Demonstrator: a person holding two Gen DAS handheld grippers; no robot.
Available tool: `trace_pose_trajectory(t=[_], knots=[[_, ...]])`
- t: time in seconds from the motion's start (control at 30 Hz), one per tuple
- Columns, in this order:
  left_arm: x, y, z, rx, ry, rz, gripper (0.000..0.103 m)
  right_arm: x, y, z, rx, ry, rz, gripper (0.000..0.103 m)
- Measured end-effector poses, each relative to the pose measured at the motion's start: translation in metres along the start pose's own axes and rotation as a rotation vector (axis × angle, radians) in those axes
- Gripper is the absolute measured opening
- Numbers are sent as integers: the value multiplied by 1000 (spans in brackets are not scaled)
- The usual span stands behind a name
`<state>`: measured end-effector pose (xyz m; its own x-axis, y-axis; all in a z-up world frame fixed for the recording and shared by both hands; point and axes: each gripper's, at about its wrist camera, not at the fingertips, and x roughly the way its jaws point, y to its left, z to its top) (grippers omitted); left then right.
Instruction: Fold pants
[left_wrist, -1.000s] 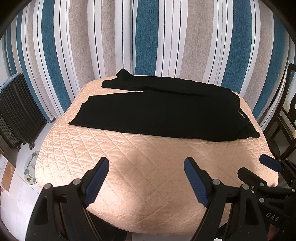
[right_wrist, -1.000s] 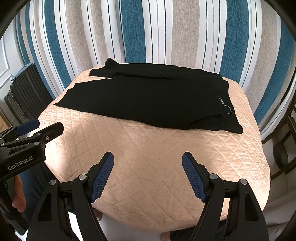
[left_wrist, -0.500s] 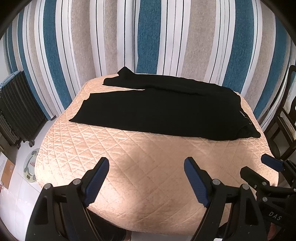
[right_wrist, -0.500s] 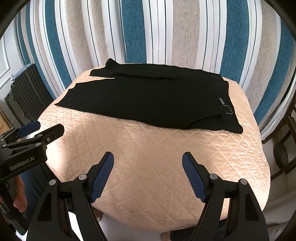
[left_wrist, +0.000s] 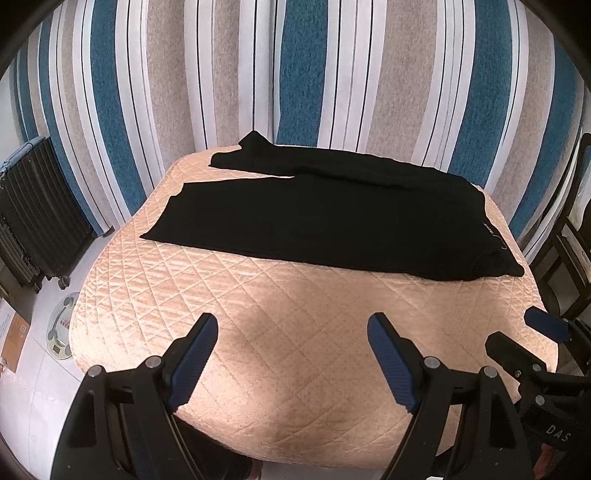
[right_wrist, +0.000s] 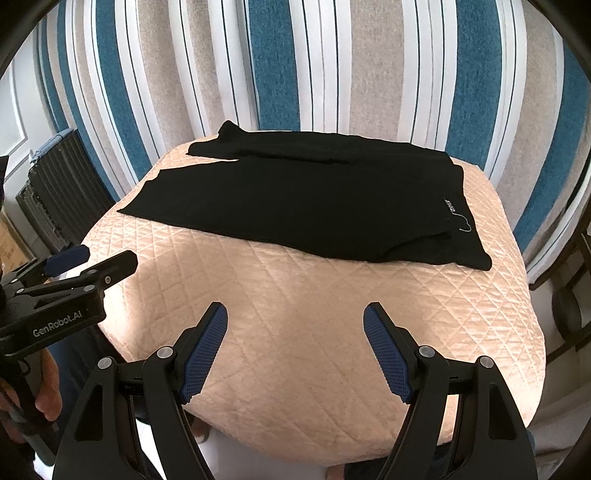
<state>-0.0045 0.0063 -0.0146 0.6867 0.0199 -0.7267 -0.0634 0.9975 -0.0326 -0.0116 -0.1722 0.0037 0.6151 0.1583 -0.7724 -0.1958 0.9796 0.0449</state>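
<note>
Flat on the far half of the surface, a pair of black pants lies spread lengthwise, waistband toward the right edge and both legs running left; the far leg's cuff rides up against the striped curtain. A small white label and a loose pale thread show near the waistband in the right wrist view. The peach quilted cover between the pants and the near edge is bare, so nothing lies between either tool and the cloth.

The left hand-held gripper hovers over the near edge with its blue-padded fingers spread wide and nothing between them. The right hand-held gripper hangs likewise, jaws wide apart and holding nothing. Each appears at the margin of the other's view, well apart from the pants.

Left of the surface stands a dark ribbed suitcase on wheels, and nearer, on the white floor, a round bathroom scale. A dark wooden chair stands just beside the right edge.
</note>
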Motion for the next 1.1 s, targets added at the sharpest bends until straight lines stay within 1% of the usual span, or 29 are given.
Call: trace_pose_trajectory(t=[0.47,0.7,0.93,1.1], knots=[[14,-1,-1,0,19,8,84,8,-9,1,28,-10,-6,76],[24,-1,1,-3,33,12,84,18,-15,0,48,9,15,76],[37,-1,2,2,45,11,84,25,-18,2,41,10,27,76],[49,-3,3,16,52,8,84,33,-25,4,75,15,41,76]])
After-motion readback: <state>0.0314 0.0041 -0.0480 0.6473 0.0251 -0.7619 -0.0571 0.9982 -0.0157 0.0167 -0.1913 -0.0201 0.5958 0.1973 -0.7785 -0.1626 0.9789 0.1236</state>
